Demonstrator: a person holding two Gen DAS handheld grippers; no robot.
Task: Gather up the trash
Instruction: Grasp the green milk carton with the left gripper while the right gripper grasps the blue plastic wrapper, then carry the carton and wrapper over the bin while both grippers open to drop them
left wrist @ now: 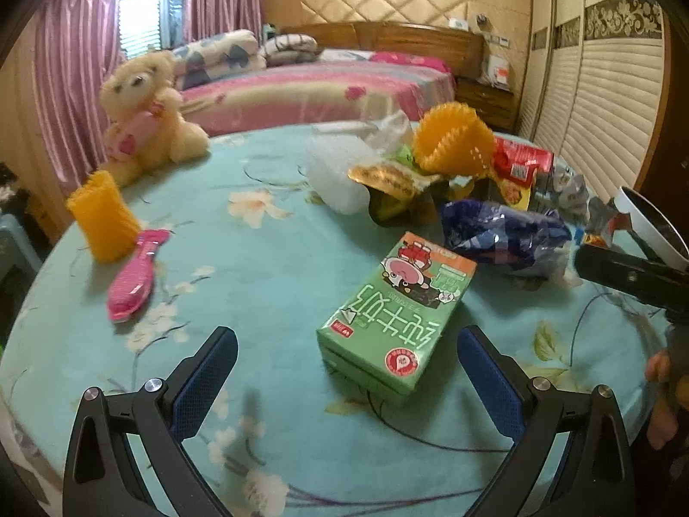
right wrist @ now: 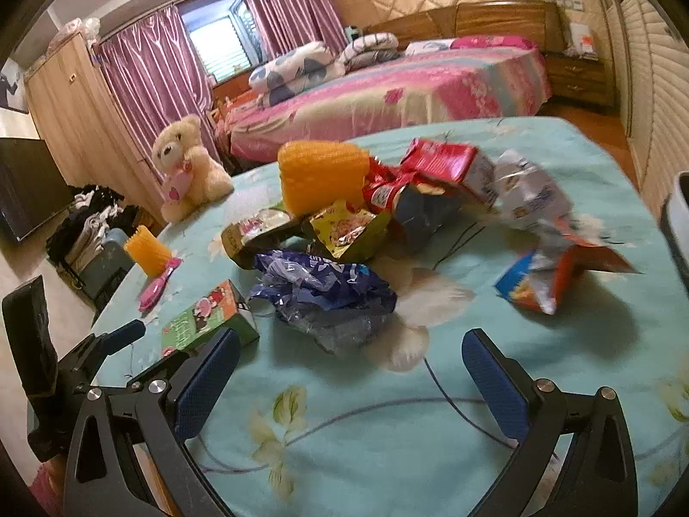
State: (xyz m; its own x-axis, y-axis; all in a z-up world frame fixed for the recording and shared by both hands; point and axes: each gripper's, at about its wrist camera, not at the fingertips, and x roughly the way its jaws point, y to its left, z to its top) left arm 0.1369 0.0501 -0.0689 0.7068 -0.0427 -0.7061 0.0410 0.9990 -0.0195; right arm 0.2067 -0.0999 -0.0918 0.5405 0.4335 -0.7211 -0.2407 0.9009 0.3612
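**Trash pickup on the round table: the milk carton is lined up for my left gripper**

Left wrist view first. My left gripper [left wrist: 346, 375] is spread wide with nothing in it, both blue-padded fingers hovering just over the teal floral tablecloth [left wrist: 275, 267]. The flat green rectangular milk carton [left wrist: 396, 314] lies right ahead, a bit toward the right-hand finger. Its long axis runs diagonally, near end pointing back at the gap between the fingers and far end angling off to the right. So my guess is I need a small twist of the wrist to square the pads across its narrow sides before closing. Just behind it sits the crumpled dark blue plastic bag [left wrist: 504, 232], and further back is the heap of wrappers with an orange foam fruit net [left wrist: 452, 142] on top. A second orange foam sleeve [left wrist: 103, 219] and a pink plastic comb [left wrist: 133, 275] are off to the left, and a cream teddy bear [left wrist: 146, 112] sits at the far edge. Those last 2 probably aren't trash.

Right wrist view. My right gripper [right wrist: 351, 381] is also wide apart and empty. The blue bag [right wrist: 323, 293] is straight ahead and nearest to it. The carton [right wrist: 206, 319] lies way over by its left finger, so the left hand is clearly the closer 1 for that. A torn silver and orange snack packet [right wrist: 542, 232] sits ahead to the right.
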